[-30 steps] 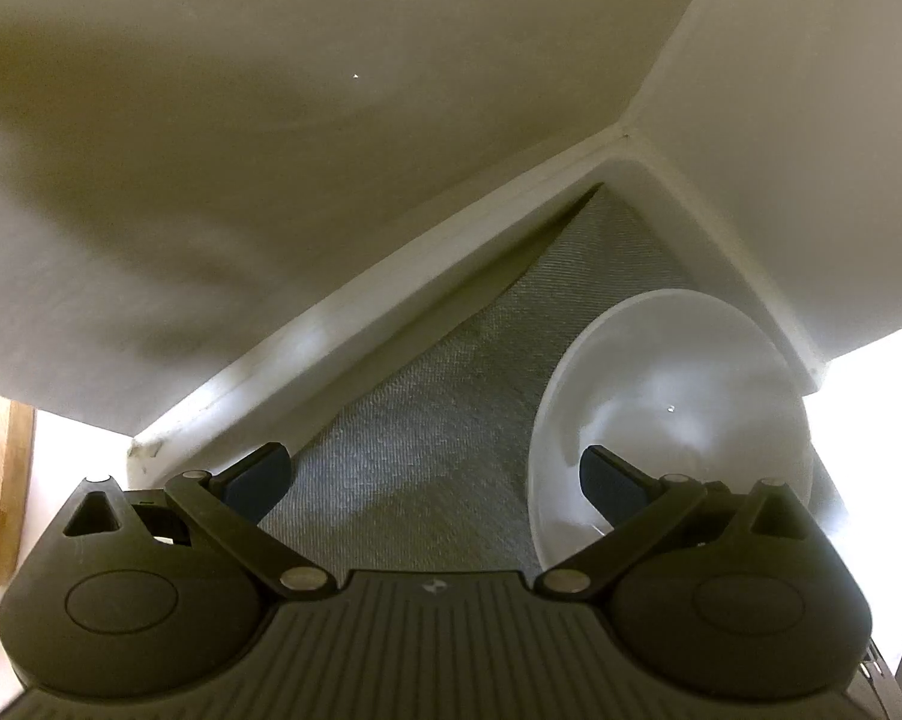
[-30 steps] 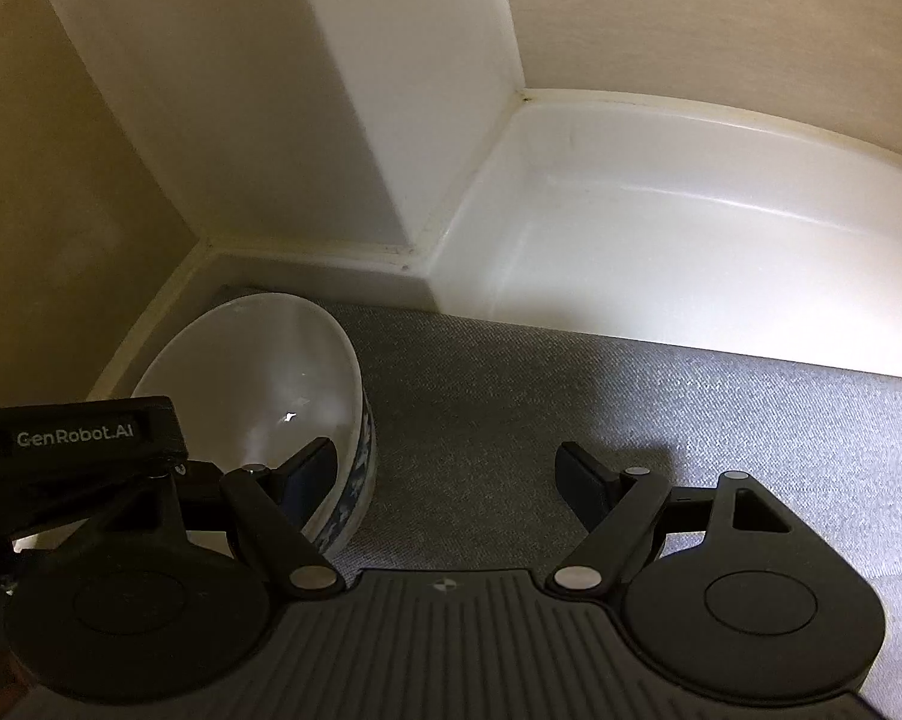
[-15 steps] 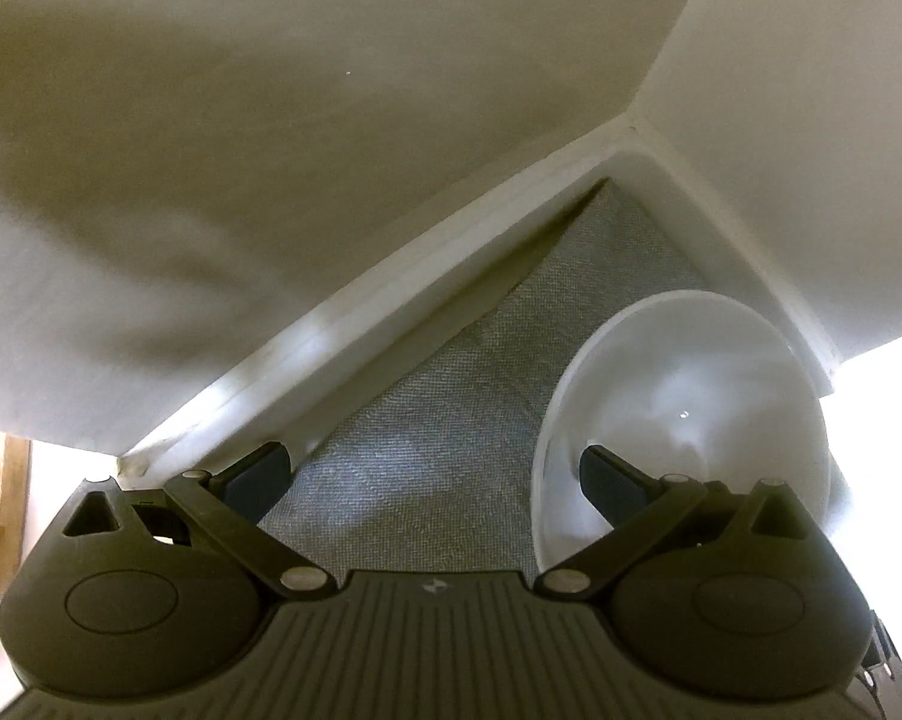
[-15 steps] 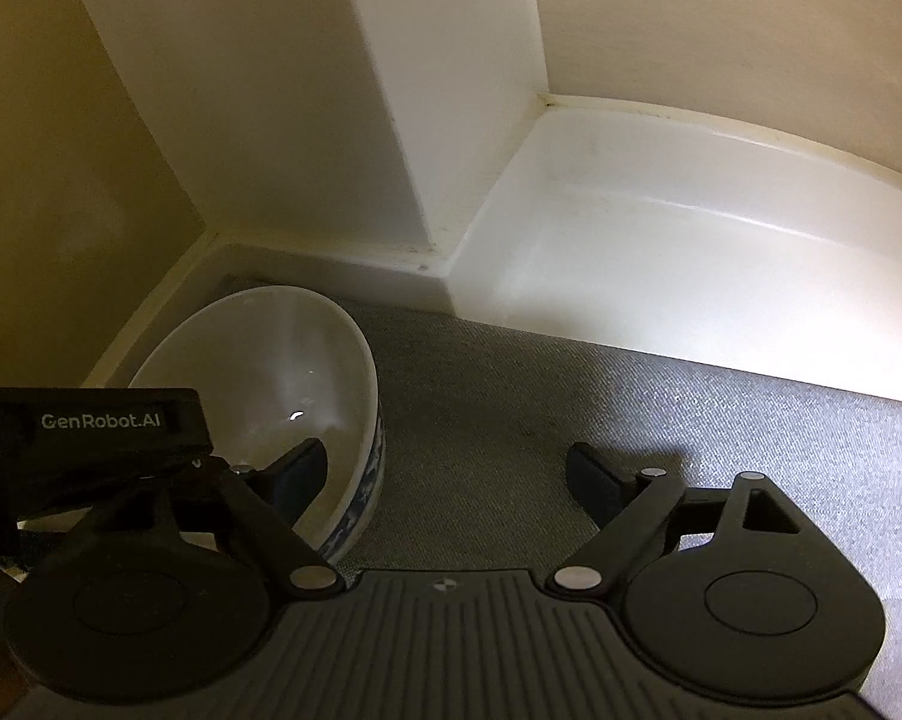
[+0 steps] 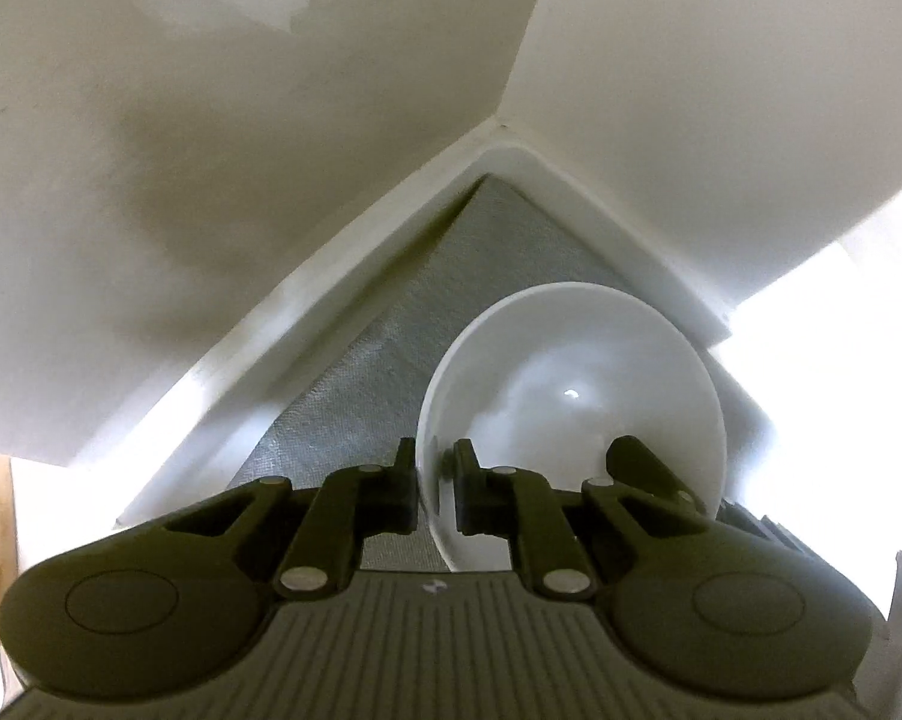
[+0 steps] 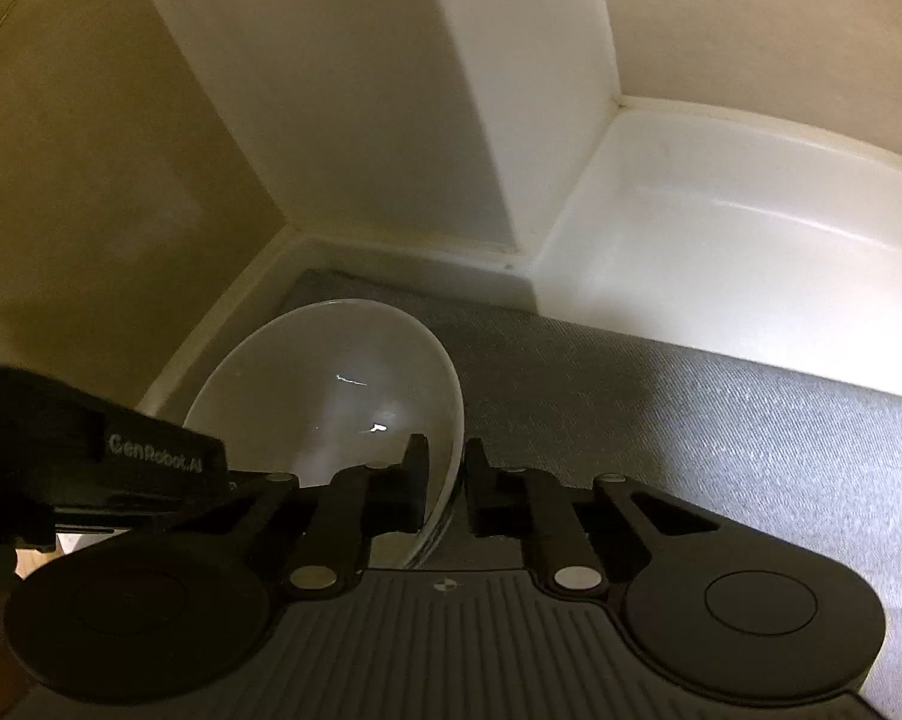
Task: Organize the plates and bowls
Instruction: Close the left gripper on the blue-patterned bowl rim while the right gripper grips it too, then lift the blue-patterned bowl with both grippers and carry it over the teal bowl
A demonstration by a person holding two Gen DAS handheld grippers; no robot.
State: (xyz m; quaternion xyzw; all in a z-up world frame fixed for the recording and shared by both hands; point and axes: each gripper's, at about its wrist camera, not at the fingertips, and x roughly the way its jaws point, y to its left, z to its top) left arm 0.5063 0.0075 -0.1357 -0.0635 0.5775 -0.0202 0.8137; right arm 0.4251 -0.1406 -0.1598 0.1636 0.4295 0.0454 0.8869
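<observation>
- both pairs of tongs, spread wide in the earlier frames, have closed; each now pinches the wall of the white bowl (image 5: 571,396).
- left gripper (image 5: 434,495): one pad outside the bowl's rim, one inside, clamped on the rim at the bowl's 9 o'clock in its own view.
- right gripper (image 6: 444,495): likewise clamped across the rim, at the bowl's 4 o'clock in the right wrist view; the bowl (image 6: 330,396) also shows there.
- bowl sits upright on the grey liner mat (image 5: 390,360), in the corner of a white-walled shelf or cupboard (image 5: 342,294), near the side wall at 2 o'clock in the left view.
- step in hand, as judged: two-handed grasp of the bowl just completed, before relocating it.
- next move calls for lifting both hands together and level, so that the opposed rim grips do not twist or let the smooth wall slip, and for clearing the raised lip of the shelf.
- no plates are visible in either view.
</observation>
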